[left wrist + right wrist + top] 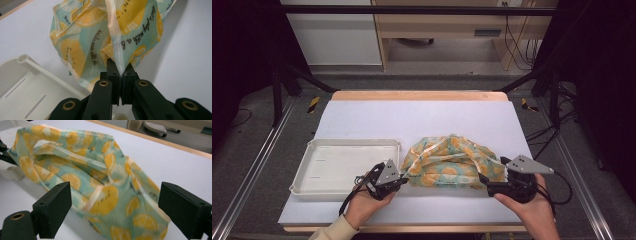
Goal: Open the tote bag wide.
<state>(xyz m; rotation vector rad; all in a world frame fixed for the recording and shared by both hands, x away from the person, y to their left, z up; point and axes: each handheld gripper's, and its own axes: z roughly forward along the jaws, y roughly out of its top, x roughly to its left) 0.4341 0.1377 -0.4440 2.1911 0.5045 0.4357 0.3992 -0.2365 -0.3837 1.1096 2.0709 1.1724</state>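
My left gripper [122,71] was clamped on an edge of the lemon-print bag [451,161], which lay crumpled on the white table [422,120] just beside the tray [337,165]. My right gripper [113,207] stood spread wide at the bag's other end, seemingly not gripping it.

High cam: fixed above my side of the table [362,120], faces fwd and down, far enough to take in the whole top plus floor beyond. Left gripper cam: rides my left gripper [122,72], looks along its jaws, v. close to the lemon-print bag [100,32]. Right gripper cam: low on my right gripper [113,210], faces across the bag. All three share bag, white top; tray [312,175] in high and left views.
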